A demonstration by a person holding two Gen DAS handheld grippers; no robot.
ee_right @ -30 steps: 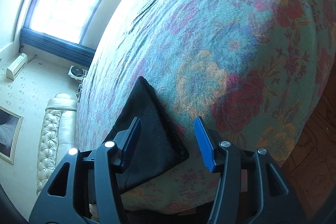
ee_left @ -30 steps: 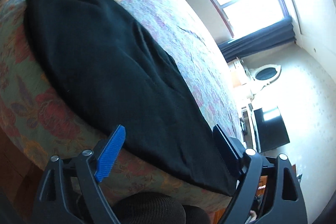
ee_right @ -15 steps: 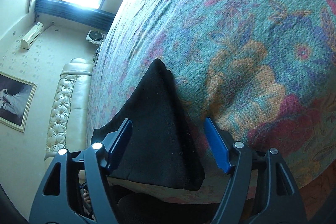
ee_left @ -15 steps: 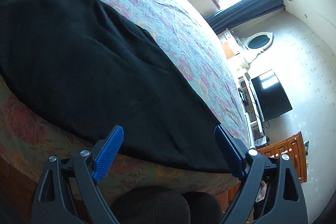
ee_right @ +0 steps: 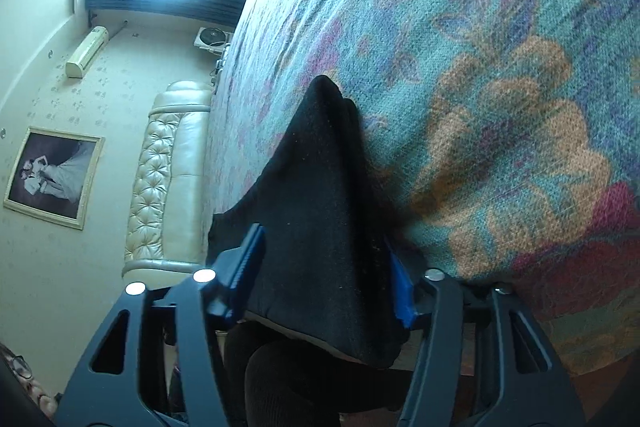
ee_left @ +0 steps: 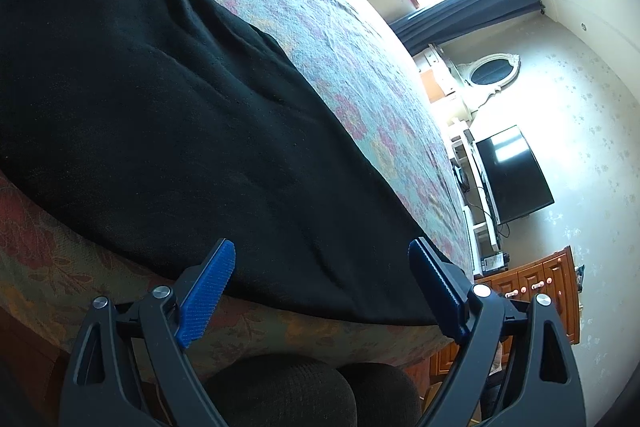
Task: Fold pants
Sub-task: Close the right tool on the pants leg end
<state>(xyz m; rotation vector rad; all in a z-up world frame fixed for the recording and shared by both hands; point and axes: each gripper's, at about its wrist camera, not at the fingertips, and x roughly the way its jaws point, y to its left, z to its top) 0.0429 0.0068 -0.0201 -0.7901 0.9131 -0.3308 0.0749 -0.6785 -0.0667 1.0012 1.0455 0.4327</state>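
Now: black knit pants [ee_left: 168, 115] spread along the floral bedspread's [ee_left: 348, 67] near edge. Left tongs [ee_left: 320, 283] apart over the hem; right tongs [ee_right: 324, 287], just closing, clamped on a corner.

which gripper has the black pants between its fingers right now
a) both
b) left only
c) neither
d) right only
d: in the right wrist view a corner of the black pants sits bunched between the fingers of the right gripper, whose jaws have just been closing, while the left gripper stands wide open at the near edge of the pants, gripping nothing.
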